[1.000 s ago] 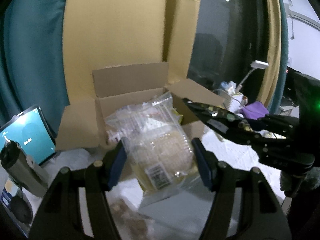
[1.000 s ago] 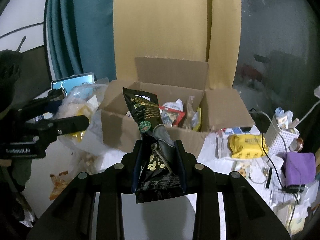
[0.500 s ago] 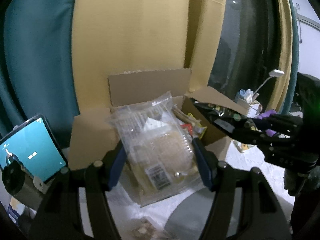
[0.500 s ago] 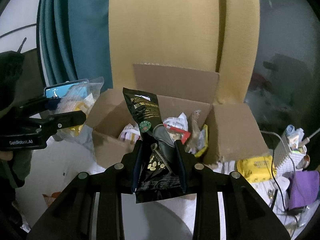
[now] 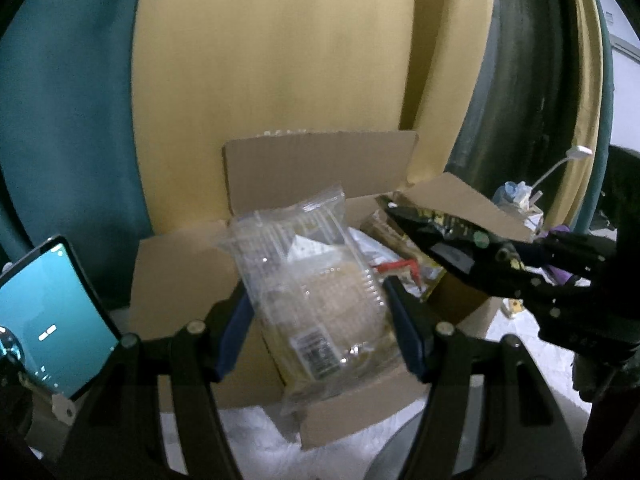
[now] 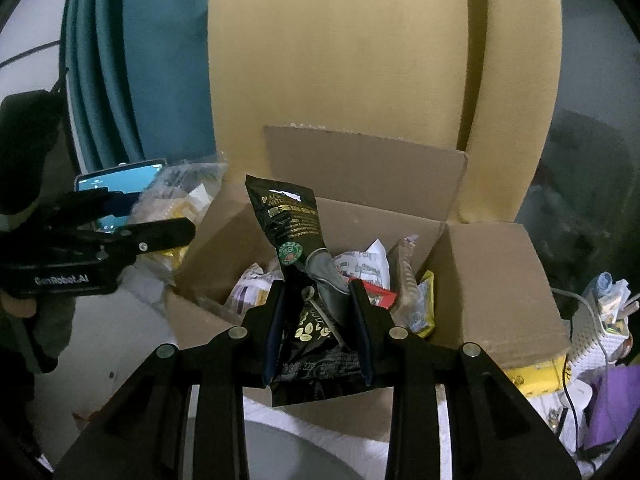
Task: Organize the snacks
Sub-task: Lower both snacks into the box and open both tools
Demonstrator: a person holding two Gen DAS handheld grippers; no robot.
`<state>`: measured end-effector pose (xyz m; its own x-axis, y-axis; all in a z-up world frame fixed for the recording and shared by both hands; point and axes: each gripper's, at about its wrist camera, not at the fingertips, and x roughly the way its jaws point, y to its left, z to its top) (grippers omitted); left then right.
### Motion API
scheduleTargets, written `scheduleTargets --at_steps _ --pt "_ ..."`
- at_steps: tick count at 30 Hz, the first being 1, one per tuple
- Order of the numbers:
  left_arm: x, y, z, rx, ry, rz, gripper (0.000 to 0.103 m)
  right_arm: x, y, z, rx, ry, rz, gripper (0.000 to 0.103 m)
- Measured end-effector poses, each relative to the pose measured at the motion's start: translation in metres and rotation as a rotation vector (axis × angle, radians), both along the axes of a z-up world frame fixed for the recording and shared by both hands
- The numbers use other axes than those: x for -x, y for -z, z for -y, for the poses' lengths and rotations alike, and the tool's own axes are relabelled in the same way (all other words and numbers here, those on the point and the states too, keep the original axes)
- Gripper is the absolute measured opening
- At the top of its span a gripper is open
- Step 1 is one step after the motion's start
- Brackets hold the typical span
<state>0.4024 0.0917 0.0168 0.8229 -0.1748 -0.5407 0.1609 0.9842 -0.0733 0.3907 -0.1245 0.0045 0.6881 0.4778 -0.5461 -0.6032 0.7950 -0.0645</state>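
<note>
- Left gripper (image 5: 318, 312) pinches the clear snack pack (image 5: 316, 300) between half-open fingers; cardboard box (image 5: 320, 164) sits just beyond the tips.
- Right gripper (image 6: 318, 320), nearly closed, clamps the black pouch (image 6: 298, 248).
- Best to clear the box's near flap before either lets go.

Curtained (image 6: 360, 60), cluttered home room

Black handheld left gripper (image 6: 160, 236) with silver screws, blue-lined jaws and white GenRobot.AI lettering; dark green sleeve (image 6: 44, 332) behind
</note>
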Motion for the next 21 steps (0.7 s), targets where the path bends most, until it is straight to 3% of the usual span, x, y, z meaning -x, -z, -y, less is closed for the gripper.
scheduleTargets --at_steps 12,14,15,18,19,21 --pt "-0.055 0.033 -0.007 0.002 -0.029 -0.088 0.067 -0.050 0.022 -0.025 0.003 0.004 -0.060 0.033" --pt "-0.060 0.036 -0.009 0.013 -0.039 -0.096 0.070 -0.056 0.026 -0.029 0.009 0.005 -0.072 0.033" --pt "-0.062 0.037 -0.010 0.021 -0.040 -0.099 0.076 -0.059 0.028 -0.030 0.012 0.009 -0.076 0.033" --pt "-0.063 0.035 -0.012 0.040 -0.052 -0.094 0.080 -0.067 0.032 -0.033 0.012 0.023 -0.091 0.042" --pt "-0.062 0.035 -0.013 0.043 -0.056 -0.093 0.080 -0.068 0.032 -0.033 0.008 0.023 -0.094 0.050" --pt "-0.061 0.033 -0.014 0.047 -0.061 -0.091 0.080 -0.067 0.032 -0.034 0.005 0.022 -0.094 0.051"
